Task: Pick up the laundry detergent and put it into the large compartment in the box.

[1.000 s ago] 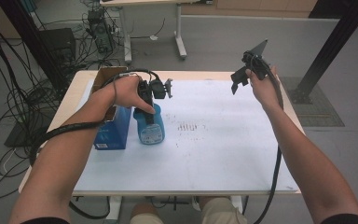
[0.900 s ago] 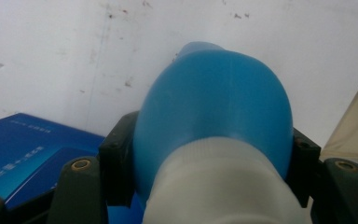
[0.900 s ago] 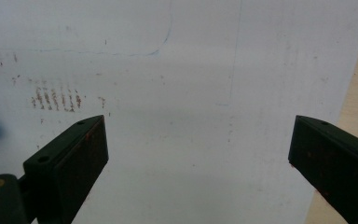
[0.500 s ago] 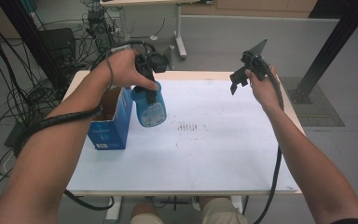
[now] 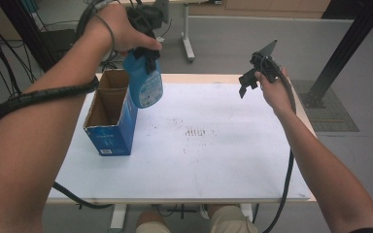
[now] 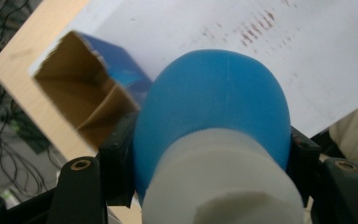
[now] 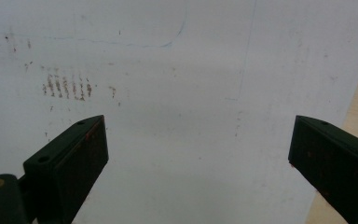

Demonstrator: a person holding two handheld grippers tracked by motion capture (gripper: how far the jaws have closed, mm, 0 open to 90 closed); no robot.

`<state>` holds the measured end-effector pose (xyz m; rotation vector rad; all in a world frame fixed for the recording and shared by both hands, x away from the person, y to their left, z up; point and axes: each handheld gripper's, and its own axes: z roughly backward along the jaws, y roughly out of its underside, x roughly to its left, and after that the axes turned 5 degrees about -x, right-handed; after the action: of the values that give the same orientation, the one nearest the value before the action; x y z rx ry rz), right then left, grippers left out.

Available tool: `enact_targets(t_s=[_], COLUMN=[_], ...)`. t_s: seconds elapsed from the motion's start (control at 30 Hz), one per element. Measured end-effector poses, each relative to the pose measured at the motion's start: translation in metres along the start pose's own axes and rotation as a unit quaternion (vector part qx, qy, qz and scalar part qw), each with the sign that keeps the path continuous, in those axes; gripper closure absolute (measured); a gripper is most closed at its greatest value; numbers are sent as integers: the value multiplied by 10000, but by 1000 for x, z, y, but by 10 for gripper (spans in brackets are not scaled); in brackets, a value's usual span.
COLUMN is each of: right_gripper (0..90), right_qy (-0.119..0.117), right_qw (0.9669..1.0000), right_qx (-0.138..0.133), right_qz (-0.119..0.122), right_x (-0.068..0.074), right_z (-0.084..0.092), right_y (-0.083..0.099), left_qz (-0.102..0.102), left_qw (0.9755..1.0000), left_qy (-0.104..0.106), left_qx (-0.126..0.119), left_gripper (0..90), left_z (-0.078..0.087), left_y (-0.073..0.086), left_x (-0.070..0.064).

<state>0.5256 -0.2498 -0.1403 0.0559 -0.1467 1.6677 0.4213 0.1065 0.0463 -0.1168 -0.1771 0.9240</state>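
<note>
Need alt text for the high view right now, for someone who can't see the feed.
The left gripper holds a blue bottle in the air above an open blue cardboard box on the white table. The right gripper hovers open and empty over the table's far right.

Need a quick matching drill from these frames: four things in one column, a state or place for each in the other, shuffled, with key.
1. blue bottle
2. blue carton
3. left gripper
4. right gripper

A. jaws apart, nothing between them
B. stands on the table, top open
C. held in the air above the table
D. shut on the bottle

Pairs: 1-C, 2-B, 3-D, 4-A
</note>
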Motion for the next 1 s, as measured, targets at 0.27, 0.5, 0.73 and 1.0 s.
enact_targets(t_s=[0.27,0.5,0.73,1.0], right_gripper=[45,45,45,45], right_qy=[-39,-49,-64,-63], right_qw=[10000,10000,10000,10000], right_qx=[33,3,-5,8], right_qz=[36,79,69,65], right_x=[-1,1,1,0], right_z=[2,6,8,7], right_y=[0,3,2,0], left_qz=[856,1866,2566,2996], left_qw=[9961,9816,9653,9527], left_qy=[-212,-378,-475,-478], left_qx=[-85,-123,-130,-160], left_gripper=[368,367,368,368], left_z=[38,54,61,56], left_y=[2,13,28,44], left_x=[26,56,77,92])
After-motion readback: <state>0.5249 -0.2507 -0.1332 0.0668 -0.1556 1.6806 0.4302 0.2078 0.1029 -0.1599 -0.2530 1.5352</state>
